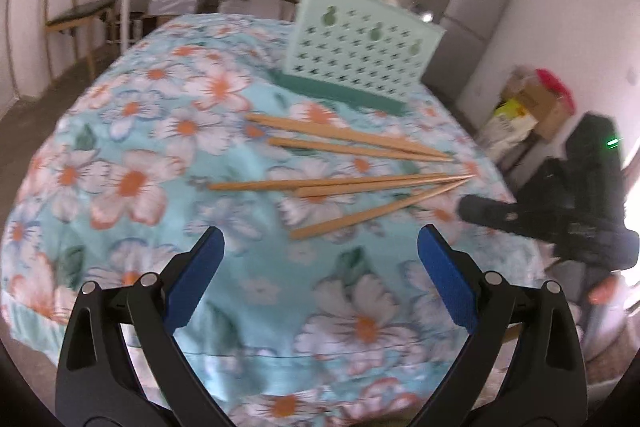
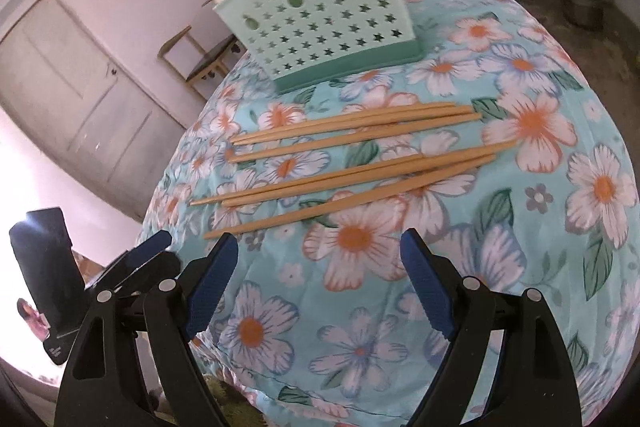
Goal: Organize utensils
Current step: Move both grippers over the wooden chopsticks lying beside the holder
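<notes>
- Pale wooden chopsticks [image 2: 352,163] lie loose on the bench, roughly parallel, in two rough groups; some cross or touch at their tips.
- Mint-green plastic utensil holder with star-shaped holes [image 2: 320,27] stands upright just beyond the chopsticks, apart from them.
- Bench covered by a turquoise cloth with white-and-orange flowers [image 2: 540,207].
- Left gripper [image 1: 320,247]: blue-padded fingers [image 1: 196,279] spread wide, empty, near the chopsticks.
- Right gripper [image 2: 318,251]: fingers spread, empty, above the cloth.
</notes>
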